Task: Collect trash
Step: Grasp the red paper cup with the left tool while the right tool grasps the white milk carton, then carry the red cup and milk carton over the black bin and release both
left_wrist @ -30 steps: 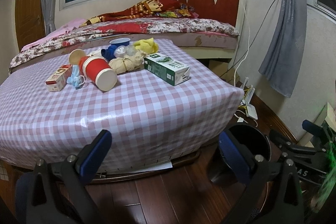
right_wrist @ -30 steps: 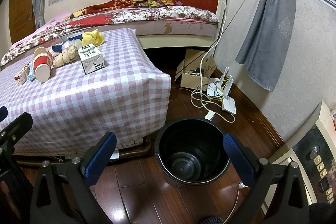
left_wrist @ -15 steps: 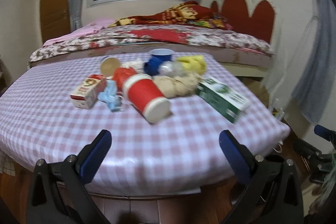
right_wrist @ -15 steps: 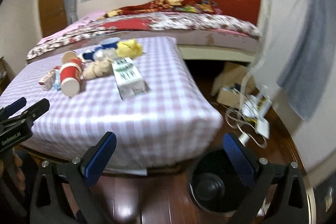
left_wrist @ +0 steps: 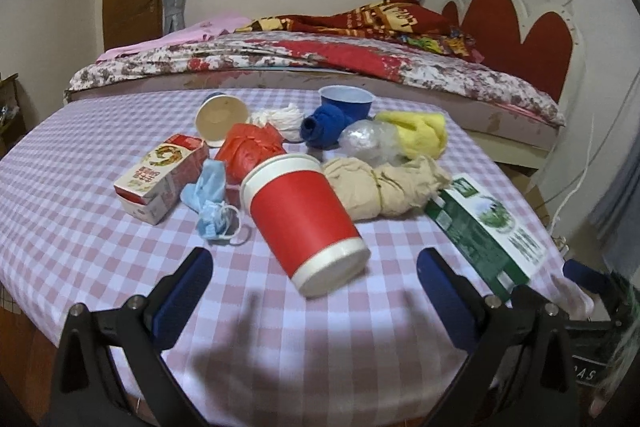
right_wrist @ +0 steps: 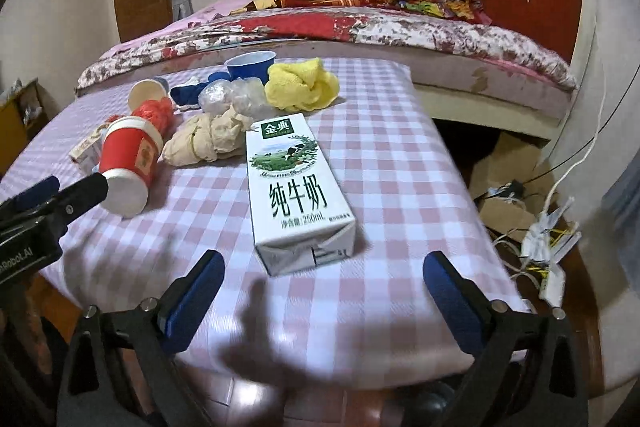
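While both grippers hang over the near edge of the bench [left_wrist: 80, 227], nothing sits between the fingers of either one. Take the red paper cup [left_wrist: 304, 219] as the landmark: it lies on its side on the checked cloth with its white base toward the left wrist camera. The left gripper [left_wrist: 316, 291] is spread wide just in front of that base, touching nothing. Beside the cup, toward the headboard side, lies the milk carton [right_wrist: 298, 195], flat on the cloth. The right gripper [right_wrist: 324, 295] is just short of the carton's near end; its jaws are wide but closing slightly, and the carton is not yet between the pads. Just behind the cup are a beige crumpled wad [left_wrist: 380, 187] and an orange plastic bag [left_wrist: 252, 147]. On the cup's other side lie a blue face mask [left_wrist: 212, 199] and a small red-and-white box [left_wrist: 160, 175]. Farther back from the cup sit a yellow cloth [left_wrist: 420, 131], a clear plastic wad [left_wrist: 368, 143], a rolled blue cloth [left_wrist: 324, 127], a blue cup [left_wrist: 346, 101] and a tipped paper cup [left_wrist: 222, 119]. Beyond all of them stands the bed [left_wrist: 280, 55].
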{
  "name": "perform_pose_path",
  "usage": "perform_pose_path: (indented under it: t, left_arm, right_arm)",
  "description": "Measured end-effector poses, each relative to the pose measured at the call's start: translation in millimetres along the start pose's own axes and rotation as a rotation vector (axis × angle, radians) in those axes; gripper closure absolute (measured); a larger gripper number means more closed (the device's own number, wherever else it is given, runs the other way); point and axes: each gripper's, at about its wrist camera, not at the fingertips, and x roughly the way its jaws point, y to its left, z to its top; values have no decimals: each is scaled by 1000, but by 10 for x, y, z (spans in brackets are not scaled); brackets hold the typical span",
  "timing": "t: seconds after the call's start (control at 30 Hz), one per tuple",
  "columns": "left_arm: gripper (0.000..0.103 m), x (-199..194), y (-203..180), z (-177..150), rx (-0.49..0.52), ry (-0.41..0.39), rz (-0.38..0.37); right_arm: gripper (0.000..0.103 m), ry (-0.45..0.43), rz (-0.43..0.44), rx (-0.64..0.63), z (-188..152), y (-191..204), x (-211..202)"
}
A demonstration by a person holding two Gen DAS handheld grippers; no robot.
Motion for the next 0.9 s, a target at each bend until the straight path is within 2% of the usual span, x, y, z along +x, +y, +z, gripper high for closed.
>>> perform_pose_path:
  t: [0.1, 0.2, 0.27, 0.4, 0.5, 0.53, 0.9]
  left_arm:
    - [2, 151, -7, 47, -5, 17, 19]
    - [8, 290, 8, 83, -15, 41, 35]
    - [12, 346, 49, 94, -23, 53, 40]
    - [28, 345, 163, 61, -34, 70, 4]
    - [46, 307, 223, 19, -27, 80, -44]
    - [48, 304, 225, 17, -16, 81, -60]
    - [51, -125, 148, -27, 99, 6, -136]
  right_arm:
    - [9, -4, 13, 8, 77, 7, 101]
    - [10, 3, 11, -14, 133, 53, 214]
    - [15, 12, 14, -20, 150, 63, 269]
    - [37, 23, 29, -13, 151, 48, 302]
    - [38, 25, 29, -16, 144, 57, 285]
    - [39, 26, 30, -16, 137, 56, 275]
    - [44, -12, 5, -35, 33, 28, -5]
